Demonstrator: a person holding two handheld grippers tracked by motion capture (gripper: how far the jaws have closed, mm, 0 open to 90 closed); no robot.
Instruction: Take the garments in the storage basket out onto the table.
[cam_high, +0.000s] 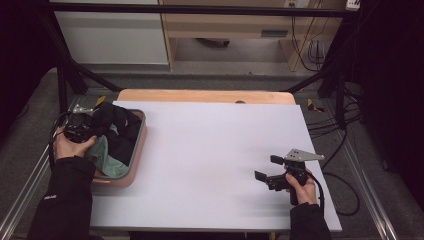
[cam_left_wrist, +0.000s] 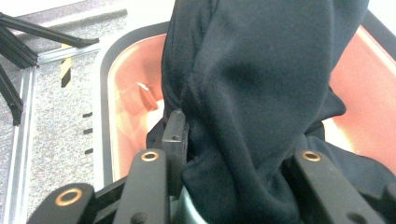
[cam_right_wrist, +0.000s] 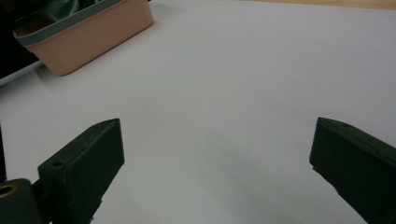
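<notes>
A pink bin (cam_high: 140, 144) with a grey rim stands at the table's left edge. It holds a black cloth (cam_high: 119, 125) and a pale green cloth (cam_high: 108, 159). My left gripper (cam_high: 95, 125) is over the bin, shut on a bunched fold of the black cloth (cam_left_wrist: 261, 93). The cloth rises between the jaws and hides the right one, so one fingertip (cam_left_wrist: 175, 133) shows, over the bin's inner wall (cam_left_wrist: 126, 98). My right gripper (cam_high: 267, 167) hovers low over the white table (cam_high: 210, 150) at the right, jaws wide apart and nothing between them (cam_right_wrist: 215, 154).
The pink bin (cam_right_wrist: 93, 37) lies far left in the right gripper view, across bare white tabletop (cam_right_wrist: 243, 70). A black metal frame (cam_high: 65, 80) and cables (cam_high: 345, 130) surround the table. Grey floor and an aluminium rail (cam_left_wrist: 21, 140) run beside the bin.
</notes>
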